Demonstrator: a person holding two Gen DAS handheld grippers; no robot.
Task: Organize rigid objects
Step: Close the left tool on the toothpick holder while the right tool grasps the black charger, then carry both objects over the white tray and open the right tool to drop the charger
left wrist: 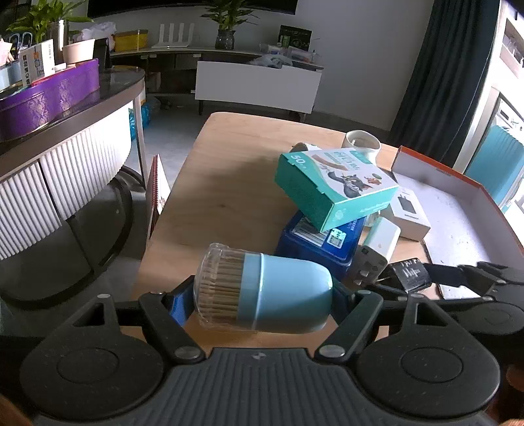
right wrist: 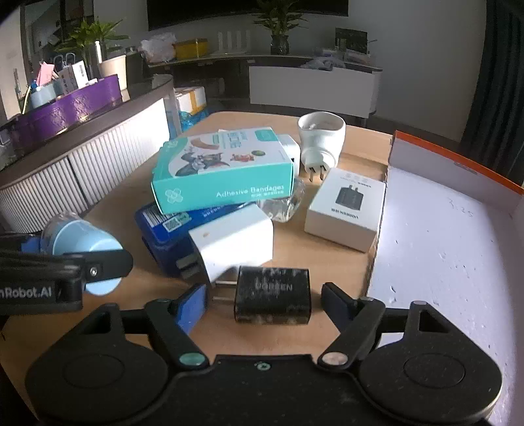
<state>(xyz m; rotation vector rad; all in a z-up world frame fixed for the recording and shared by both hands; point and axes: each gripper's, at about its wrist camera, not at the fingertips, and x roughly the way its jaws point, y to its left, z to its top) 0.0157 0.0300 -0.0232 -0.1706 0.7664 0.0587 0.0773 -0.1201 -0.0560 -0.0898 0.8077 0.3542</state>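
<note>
Purple box [left wrist: 49,98] on counter [left wrist: 124,85] (potted plant [left wrist: 226,19] behind).

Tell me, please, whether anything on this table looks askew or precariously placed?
Yes: the teal bandage box lies tilted atop the blue box, overhanging it, and the toothpick jar lies on its side.

1. A light wood table [left wrist: 229,183] with rounded corners fills the foreground, lit from the right and partly in shadow.
2. To the left stands a curved counter [left wrist: 68,170] with a dark top and white ribbed front, on a black base.
3. The floor [left wrist: 170,131] is pale grey.
4. Along the back wall [left wrist: 360,49], which is white, runs a long low shelf [left wrist: 229,52] with a white cabinet [left wrist: 257,85] below it.
5. A potted plant [left wrist: 225,23] sits on the shelf; another plant [left wrist: 42,23] rises behind the counter.
6. A dark curtain [left wrist: 439,72] hangs at right beside a bright window [left wrist: 511,59].
</note>
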